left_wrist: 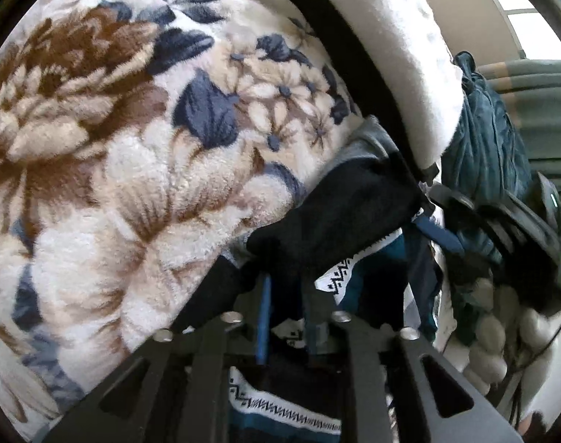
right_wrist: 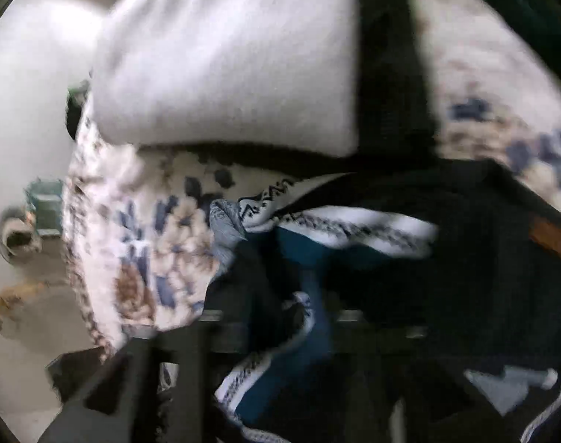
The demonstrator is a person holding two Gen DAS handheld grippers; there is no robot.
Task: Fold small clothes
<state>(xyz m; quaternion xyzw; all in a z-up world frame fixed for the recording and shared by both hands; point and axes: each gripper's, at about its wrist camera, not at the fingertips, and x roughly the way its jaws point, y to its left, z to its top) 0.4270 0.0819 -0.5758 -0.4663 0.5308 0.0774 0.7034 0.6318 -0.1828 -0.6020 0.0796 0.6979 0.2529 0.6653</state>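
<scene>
A small black and teal garment (left_wrist: 336,221) with a white zigzag-patterned band (left_wrist: 280,406) hangs over my left gripper (left_wrist: 286,295). Its blue pads stand close together with the black cloth pinched between them. The right gripper (left_wrist: 443,236) comes in from the right edge, one blue pad by the garment's upper corner. In the blurred right wrist view the same garment (right_wrist: 317,251) and its white band (right_wrist: 354,229) lie bunched across my right gripper (right_wrist: 280,332). Those dark fingers stand wide apart, loose cloth draped over and between them, the tips hidden.
A floral fleece blanket (left_wrist: 133,147) fills the left, with a white cushion (left_wrist: 391,55) and a black strap (left_wrist: 336,37) on it. A dark teal cloth (left_wrist: 483,140) lies beyond. The blanket (right_wrist: 151,240), cushion (right_wrist: 225,55) and pale floor (right_wrist: 22,110) show in the right wrist view.
</scene>
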